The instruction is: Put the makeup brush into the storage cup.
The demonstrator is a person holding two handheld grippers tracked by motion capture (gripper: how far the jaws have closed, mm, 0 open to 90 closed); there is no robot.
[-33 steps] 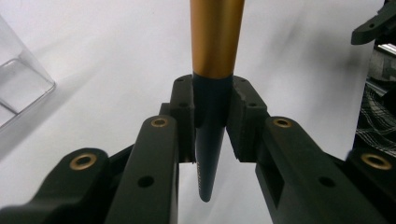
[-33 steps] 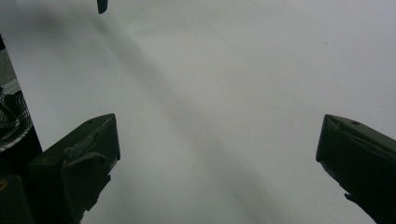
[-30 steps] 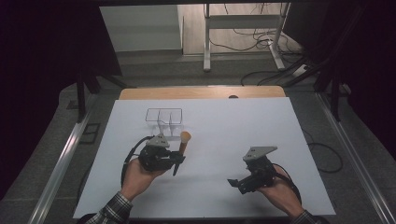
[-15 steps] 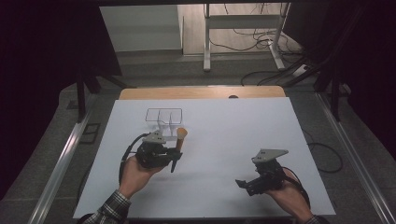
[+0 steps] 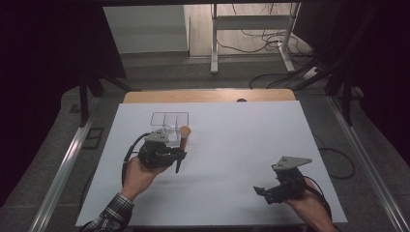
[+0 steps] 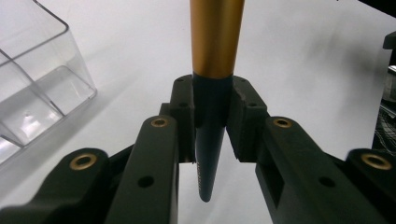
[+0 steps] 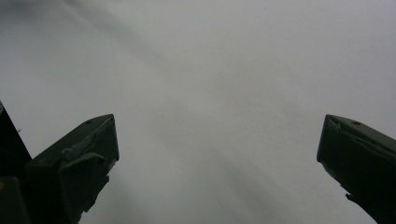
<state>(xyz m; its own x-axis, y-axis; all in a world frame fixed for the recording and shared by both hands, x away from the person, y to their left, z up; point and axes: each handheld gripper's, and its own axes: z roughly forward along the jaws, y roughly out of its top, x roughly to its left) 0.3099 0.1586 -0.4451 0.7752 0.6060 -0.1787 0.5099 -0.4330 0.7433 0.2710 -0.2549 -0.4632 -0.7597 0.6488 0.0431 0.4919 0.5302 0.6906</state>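
White tabletop (image 5: 232, 145) is lying bare around you; your left gripper (image 6: 212, 119) is pinching the pen (image 6: 215, 42) beside the clear organizer (image 5: 169, 123), right gripper (image 5: 265, 192) spread. Keep it upright, easing over a compartment.

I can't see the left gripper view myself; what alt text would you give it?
Two black gripper jaws clamp a slim pen-like tool with a dark blue tapered end and a gold-orange barrel, its point aimed toward the camera. Behind it lies a white table surface, with a clear plastic compartment box at the left.
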